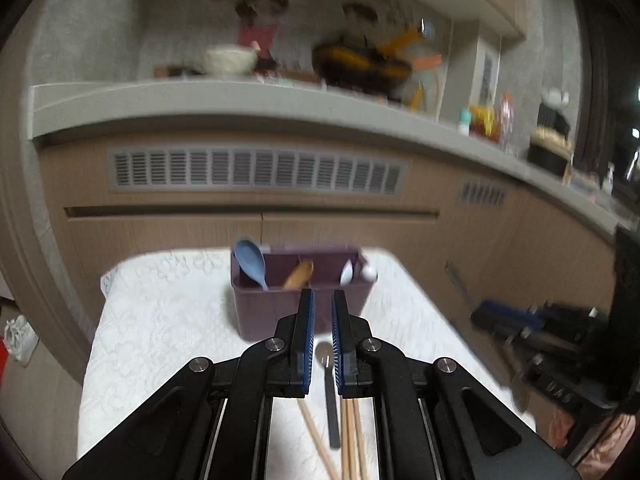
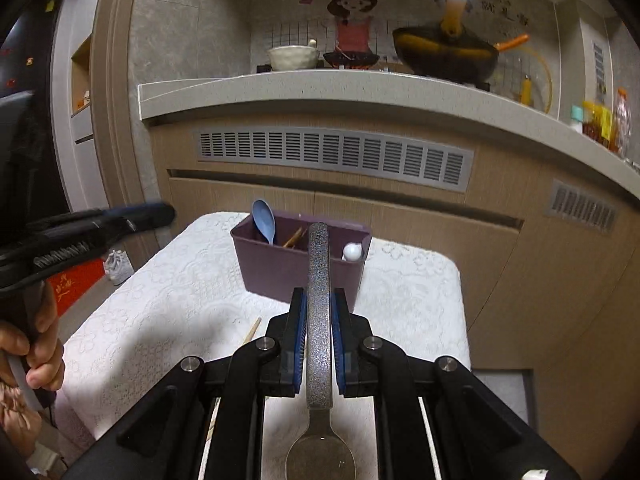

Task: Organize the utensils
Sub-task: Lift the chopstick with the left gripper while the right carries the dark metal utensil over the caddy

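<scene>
Right wrist view: the right gripper (image 2: 319,300) is clamped on the speckled handle of a metal spoon (image 2: 319,320), stiff, light and probably slick, so a mid-handle hold suits it, bowl hanging toward the camera before the purple utensil caddy (image 2: 296,268). Blurred, the left gripper (image 1: 323,300) looks closed and empty above chopsticks (image 1: 350,436) on the white lace tablecloth (image 2: 168,300), beneath a kitchen counter (image 2: 320,92).

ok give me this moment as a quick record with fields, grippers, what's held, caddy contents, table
right gripper: shut on metal spoon, handle forward, bowl toward the camera
left gripper: shut, holds nothing
purple caddy: holds blue spoon, wooden utensil, white spoon
table: white lace cloth; chopsticks and a dark-handled utensil lie loose
</scene>
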Demonstrator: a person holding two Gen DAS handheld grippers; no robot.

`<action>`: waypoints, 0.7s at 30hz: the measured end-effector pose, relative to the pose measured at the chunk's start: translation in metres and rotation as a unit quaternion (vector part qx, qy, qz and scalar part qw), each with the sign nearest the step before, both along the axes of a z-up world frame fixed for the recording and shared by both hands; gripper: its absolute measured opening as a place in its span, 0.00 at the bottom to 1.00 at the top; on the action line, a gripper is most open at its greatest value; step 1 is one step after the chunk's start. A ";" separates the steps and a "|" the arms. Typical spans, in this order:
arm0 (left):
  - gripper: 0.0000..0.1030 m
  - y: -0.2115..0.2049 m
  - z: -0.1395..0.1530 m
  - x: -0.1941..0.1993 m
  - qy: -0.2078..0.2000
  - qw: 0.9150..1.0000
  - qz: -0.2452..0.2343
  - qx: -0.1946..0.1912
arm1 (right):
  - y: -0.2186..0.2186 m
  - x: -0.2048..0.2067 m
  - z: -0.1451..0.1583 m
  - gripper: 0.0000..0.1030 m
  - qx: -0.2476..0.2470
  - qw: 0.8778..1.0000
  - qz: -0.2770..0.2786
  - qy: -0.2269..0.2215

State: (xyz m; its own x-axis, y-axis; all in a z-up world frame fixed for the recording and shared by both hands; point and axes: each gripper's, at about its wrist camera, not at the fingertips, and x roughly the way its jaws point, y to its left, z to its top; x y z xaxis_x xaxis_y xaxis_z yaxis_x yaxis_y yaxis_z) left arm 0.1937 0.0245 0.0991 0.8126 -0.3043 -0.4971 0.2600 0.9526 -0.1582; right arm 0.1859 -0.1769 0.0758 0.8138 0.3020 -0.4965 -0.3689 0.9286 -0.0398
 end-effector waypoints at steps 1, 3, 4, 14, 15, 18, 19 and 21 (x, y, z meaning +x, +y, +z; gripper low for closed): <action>0.10 -0.004 -0.008 0.008 0.025 1.000 -0.005 0.009 | 0.000 0.002 -0.003 0.11 -0.001 1.000 -0.001 0.004; 0.10 -0.010 -0.031 0.023 0.076 0.997 -0.008 0.024 | -0.001 0.007 -0.017 0.11 -0.002 1.000 -0.002 0.025; 0.10 -0.013 -0.045 0.028 0.100 0.994 -0.008 0.033 | -0.002 0.010 -0.024 0.11 -0.002 0.999 -0.003 0.036; 0.10 -0.028 -0.156 0.088 0.294 0.955 0.013 0.033 | -0.018 0.040 -0.116 0.11 -0.003 0.988 -0.017 0.155; 0.11 -0.030 -0.157 0.090 0.293 0.955 0.013 0.038 | -0.019 0.040 -0.120 0.11 -0.001 0.987 -0.017 0.159; 0.11 -0.039 -0.155 0.095 0.287 0.956 0.015 0.062 | -0.022 0.043 -0.131 0.11 0.003 0.985 -0.019 0.171; 0.11 -0.042 -0.155 0.098 0.286 0.956 0.014 0.069 | -0.023 0.043 -0.134 0.11 0.003 0.985 -0.019 0.174; 0.11 -0.046 -0.157 0.103 0.282 0.956 0.010 0.077 | -0.022 0.045 -0.137 0.11 0.001 0.983 -0.018 0.183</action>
